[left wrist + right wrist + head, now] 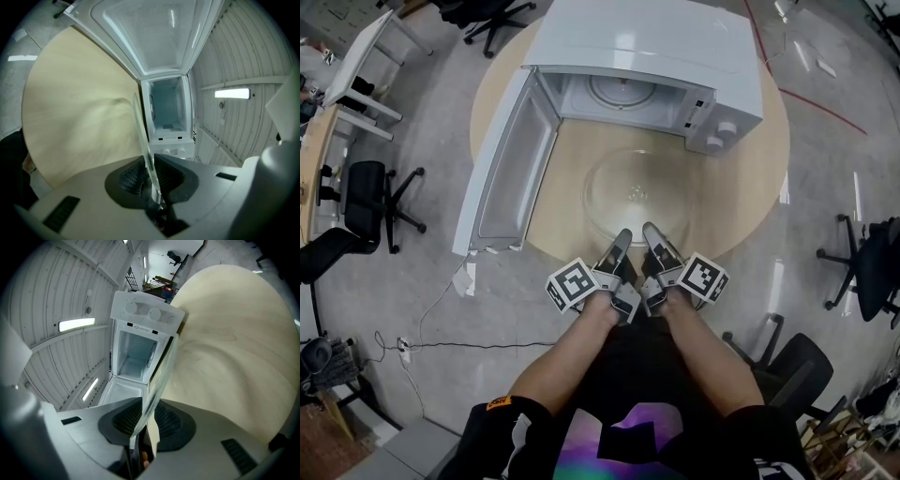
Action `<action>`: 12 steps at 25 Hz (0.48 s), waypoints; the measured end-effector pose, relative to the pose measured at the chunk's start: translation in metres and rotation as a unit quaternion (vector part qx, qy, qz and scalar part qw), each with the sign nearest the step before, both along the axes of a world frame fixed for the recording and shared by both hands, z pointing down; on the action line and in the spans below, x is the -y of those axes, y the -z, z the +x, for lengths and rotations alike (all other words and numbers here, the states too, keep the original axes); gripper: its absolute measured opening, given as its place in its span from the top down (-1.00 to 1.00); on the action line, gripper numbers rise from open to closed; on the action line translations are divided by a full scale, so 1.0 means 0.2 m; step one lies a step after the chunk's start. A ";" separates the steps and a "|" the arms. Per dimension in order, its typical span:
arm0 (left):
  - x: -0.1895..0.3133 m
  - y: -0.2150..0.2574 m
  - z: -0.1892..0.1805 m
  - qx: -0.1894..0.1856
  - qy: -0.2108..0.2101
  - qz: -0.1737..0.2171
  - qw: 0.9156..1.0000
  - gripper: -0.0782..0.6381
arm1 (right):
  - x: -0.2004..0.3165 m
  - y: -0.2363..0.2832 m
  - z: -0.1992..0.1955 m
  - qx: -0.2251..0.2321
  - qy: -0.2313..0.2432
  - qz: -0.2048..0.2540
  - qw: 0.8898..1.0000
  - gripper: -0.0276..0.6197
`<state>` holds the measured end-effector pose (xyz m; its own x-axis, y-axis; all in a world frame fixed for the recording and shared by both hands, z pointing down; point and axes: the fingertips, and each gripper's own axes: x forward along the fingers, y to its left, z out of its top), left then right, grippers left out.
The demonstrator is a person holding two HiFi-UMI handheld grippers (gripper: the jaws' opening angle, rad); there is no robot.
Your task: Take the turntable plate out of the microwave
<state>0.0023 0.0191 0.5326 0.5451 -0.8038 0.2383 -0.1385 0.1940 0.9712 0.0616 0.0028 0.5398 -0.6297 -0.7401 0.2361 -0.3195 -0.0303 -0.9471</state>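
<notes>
The clear glass turntable plate [637, 192] is outside the white microwave [647, 56], over the round wooden table [581, 169] in front of the cavity. My left gripper [621, 246] and right gripper [654, 242] are side by side, both shut on the plate's near rim. Edge-on, the plate's rim [143, 140] runs between the left gripper's ribbed pads [129, 178]. The right gripper view shows the same rim [157, 390] clamped between its pads [124, 420]. Whether the plate rests on the table or hangs just above it, I cannot tell.
The microwave door [502, 169] hangs wide open to the left, over the table's edge. The roller ring [619, 92] shows on the cavity floor. Office chairs [375, 202] stand round the table, and a cable [441, 309] lies on the floor at the left.
</notes>
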 end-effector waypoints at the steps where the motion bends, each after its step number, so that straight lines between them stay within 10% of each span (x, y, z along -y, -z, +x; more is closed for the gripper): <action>1: 0.00 -0.01 0.00 -0.001 0.001 -0.003 1.000 0.52 | 0.00 -0.01 0.00 0.000 -0.001 -0.001 1.000 0.67; 12: -0.01 -0.06 -0.01 -0.008 0.007 -0.013 1.000 0.52 | -0.01 -0.06 0.00 -0.006 0.002 -0.006 1.000 0.67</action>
<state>0.0004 0.0206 0.5442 0.5371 -0.8053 0.2511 -0.1206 0.2213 0.9677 0.0610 0.0043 0.5526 -0.6293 -0.7353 0.2517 -0.3305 -0.0399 -0.9430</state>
